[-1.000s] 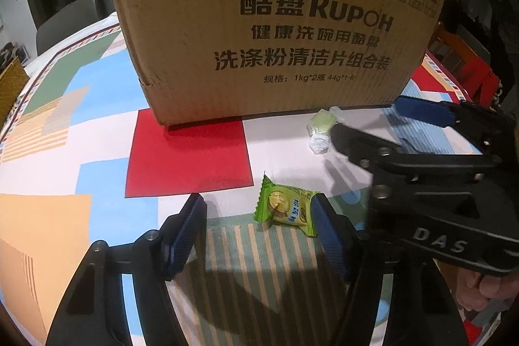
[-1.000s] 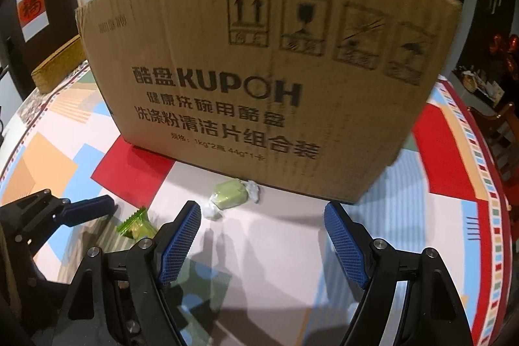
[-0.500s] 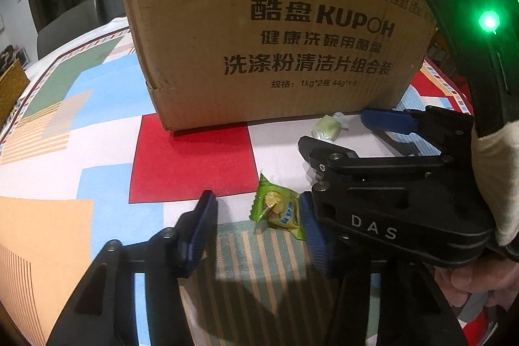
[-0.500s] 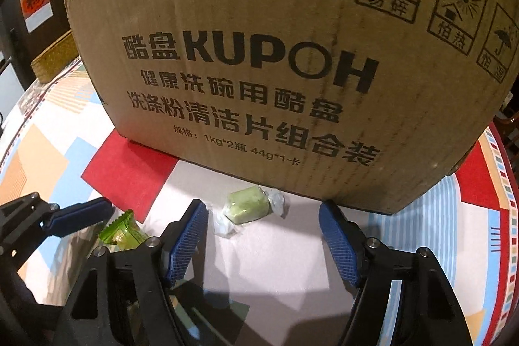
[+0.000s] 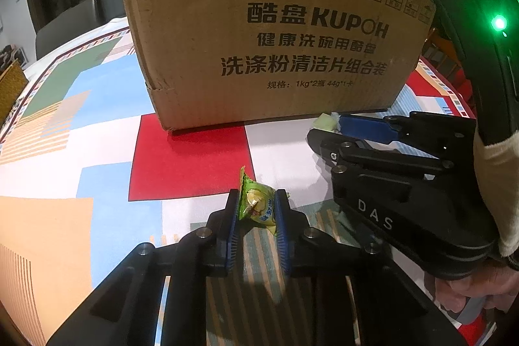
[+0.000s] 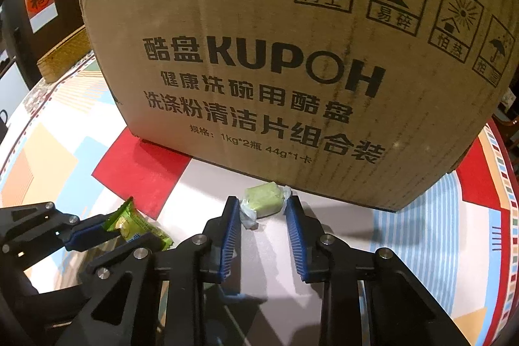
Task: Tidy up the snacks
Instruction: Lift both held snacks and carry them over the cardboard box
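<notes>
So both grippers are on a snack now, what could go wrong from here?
1. The left gripper pinches the bright green packet near its fingertips; it may slip on lifting.
2. The right gripper holds the pale green candy close against the cardboard box; lifting could bump it.

Patterned table point(image 5: 97, 125) bears cardboard box point(image 5: 259, 31), two sweets point(image 6: 262, 200).

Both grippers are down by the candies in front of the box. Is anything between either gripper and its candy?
Nothing visible. The left gripper is shut on the green wrapped candy, and the right gripper is shut on the pale green candy by the cardboard box.
</notes>
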`<state>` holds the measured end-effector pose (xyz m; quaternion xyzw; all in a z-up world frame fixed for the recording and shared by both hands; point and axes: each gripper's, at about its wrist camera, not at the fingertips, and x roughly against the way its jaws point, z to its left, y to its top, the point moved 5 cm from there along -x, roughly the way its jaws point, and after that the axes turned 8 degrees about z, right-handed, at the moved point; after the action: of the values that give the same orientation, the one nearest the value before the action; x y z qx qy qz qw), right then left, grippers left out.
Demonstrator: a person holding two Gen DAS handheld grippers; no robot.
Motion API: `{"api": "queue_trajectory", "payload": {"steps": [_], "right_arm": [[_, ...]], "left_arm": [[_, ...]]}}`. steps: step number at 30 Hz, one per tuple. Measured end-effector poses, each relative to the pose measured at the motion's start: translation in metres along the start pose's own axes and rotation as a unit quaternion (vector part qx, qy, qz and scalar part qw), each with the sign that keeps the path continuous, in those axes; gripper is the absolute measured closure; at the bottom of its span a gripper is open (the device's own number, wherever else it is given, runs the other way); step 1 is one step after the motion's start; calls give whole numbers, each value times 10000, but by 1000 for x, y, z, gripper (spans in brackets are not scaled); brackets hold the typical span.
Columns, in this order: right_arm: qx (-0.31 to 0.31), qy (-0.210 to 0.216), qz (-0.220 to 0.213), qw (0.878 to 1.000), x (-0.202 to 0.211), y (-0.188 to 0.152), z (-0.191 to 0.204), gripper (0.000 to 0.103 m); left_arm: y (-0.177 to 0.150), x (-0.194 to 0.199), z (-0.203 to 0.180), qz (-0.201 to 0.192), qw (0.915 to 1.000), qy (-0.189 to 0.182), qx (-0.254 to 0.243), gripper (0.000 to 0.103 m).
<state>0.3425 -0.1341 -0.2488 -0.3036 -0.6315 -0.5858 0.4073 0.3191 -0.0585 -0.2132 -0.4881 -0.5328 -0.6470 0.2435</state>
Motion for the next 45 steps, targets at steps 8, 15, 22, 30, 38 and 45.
{"api": "queue_trajectory", "payload": {"steps": [8,15,22,30,38,45], "right_arm": [[-140,8,-102,9998,14,-8,-19,72],[-242,-14,-217,9995,34,-10,-28,72],[-296,-108,-371,9988,55,-10,-29,72],[-324,-196,-541,9978,81,-10,-28,72],[-376,-236,-709,9965,101,-8,-20,72],[-475,-325,-795,9952,116,-12,-24,72]], "left_arm": [[0,9,1,-35,10000,67,58,83],[5,25,-1,-221,9997,93,82,83],[7,44,2,-414,9990,115,139,84],[6,68,3,-661,9975,139,219,84],[9,88,4,-847,9958,189,295,84],[12,101,5,-916,9950,237,329,84]]}}
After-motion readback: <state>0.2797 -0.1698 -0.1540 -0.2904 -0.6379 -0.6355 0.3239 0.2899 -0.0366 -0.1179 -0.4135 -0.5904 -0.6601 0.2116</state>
